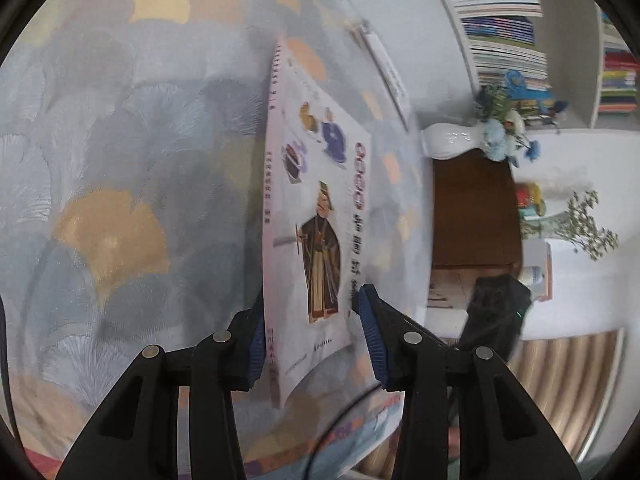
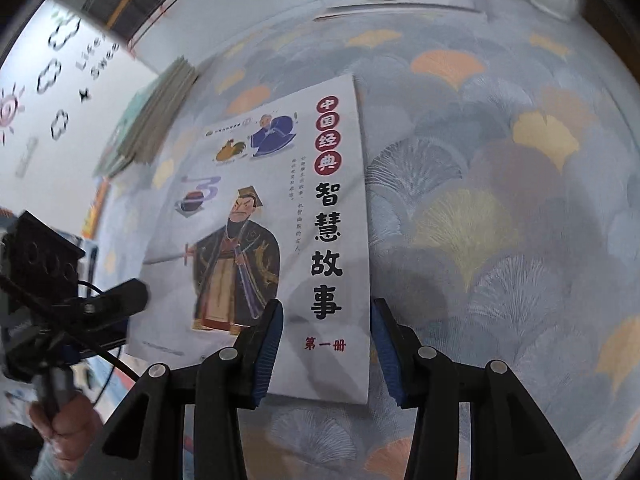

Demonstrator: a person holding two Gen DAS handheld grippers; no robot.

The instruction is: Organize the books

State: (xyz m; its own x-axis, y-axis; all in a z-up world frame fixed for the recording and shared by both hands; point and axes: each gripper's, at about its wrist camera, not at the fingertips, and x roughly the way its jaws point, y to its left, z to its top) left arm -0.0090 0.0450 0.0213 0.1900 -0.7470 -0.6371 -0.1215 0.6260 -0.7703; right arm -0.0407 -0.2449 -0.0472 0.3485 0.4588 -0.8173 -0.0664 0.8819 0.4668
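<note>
A white storybook (image 2: 288,216) lies on the patterned bench (image 2: 500,208), between both grippers' released fingers (image 2: 266,354) (pads apart); another stack (image 2: 160,120) at ten o'clock.

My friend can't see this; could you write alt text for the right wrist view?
A white picture book with a robed man on its cover lies on a fan-patterned tablecloth, its right part between the right gripper's open blue-padded jaws. At left, a hand holds the other gripper.
</note>
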